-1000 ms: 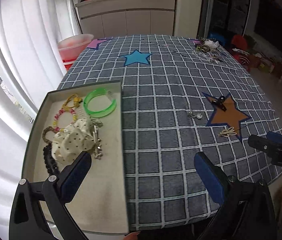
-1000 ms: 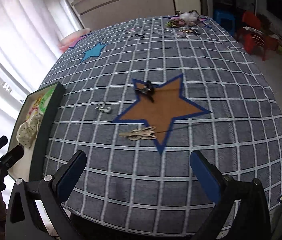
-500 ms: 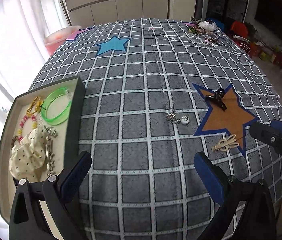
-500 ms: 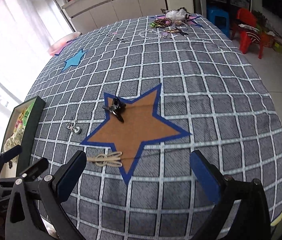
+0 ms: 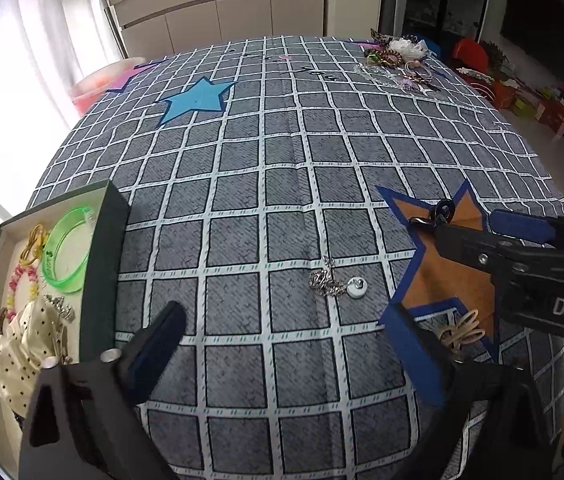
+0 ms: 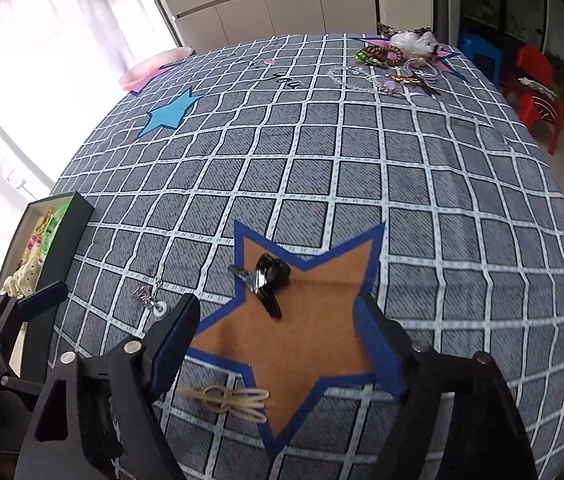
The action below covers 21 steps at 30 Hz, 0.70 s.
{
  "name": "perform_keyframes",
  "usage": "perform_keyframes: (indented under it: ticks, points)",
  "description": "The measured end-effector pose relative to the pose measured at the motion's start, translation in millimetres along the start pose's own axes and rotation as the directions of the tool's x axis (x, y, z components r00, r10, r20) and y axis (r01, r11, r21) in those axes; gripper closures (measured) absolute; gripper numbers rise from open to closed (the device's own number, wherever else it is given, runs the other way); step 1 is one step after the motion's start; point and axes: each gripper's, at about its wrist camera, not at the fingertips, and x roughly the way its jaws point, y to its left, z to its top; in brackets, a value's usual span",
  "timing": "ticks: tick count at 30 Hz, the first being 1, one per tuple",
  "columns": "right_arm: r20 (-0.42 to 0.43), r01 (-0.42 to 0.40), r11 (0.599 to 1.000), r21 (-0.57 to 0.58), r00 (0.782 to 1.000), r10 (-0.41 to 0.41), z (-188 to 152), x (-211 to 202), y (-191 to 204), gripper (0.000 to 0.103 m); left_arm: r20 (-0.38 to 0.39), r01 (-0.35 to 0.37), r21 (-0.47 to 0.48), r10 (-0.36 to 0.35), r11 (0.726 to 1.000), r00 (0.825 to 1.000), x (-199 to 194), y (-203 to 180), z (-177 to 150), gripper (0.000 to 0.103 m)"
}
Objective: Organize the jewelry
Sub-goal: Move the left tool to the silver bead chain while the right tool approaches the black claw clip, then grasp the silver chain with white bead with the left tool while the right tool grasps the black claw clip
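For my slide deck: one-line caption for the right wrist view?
Open right gripper hovers over black hair clip on brown star.

My table under its grey checked cloth (image 5: pixel 242 208)

On it lie a tray (image 5: pixel 100 264) at my left edge, a silver chain (image 5: pixel 336 282), a black clip (image 6: pixel 266 284) on the brown star (image 6: pixel 314 332), a beige hair tie (image 6: pixel 230 398), and a far jewelry heap (image 6: pixel 394 64).

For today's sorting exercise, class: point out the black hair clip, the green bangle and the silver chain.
black hair clip (image 6: pixel 263 285), right wrist view, on its glossy middle.
green bangle (image 5: pixel 67 254), left wrist view, on its near rim.
silver chain (image 5: pixel 325 282), left wrist view, on the bunched links.
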Motion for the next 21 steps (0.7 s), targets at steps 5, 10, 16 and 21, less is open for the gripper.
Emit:
perform_keyframes:
  ticks: [5,10,16,21]
  points:
    - [-0.031,-0.008,0.999,-0.034,0.999,0.007,7,15,1,0.039,-0.018,-0.001,0.014,0.002,1.0,1.0,13,-3,4,0.006]
    - [-0.029,0.013,0.998,-0.068,0.999,-0.015,11,21,5,0.055,-0.018,0.013,0.013,-0.013,1.0,1.0,20,-5,7,0.016]
    - [-0.017,0.025,0.997,-0.072,1.0,-0.026,10,21,5,0.07,-0.006,0.047,0.039,-0.047,0.998,0.999,19,-13,11,0.037]
    - [-0.002,0.029,0.999,-0.044,1.0,-0.029,8,14,1,0.074,0.0,0.074,0.085,-0.074,0.994,0.997,15,-22,10,0.06]
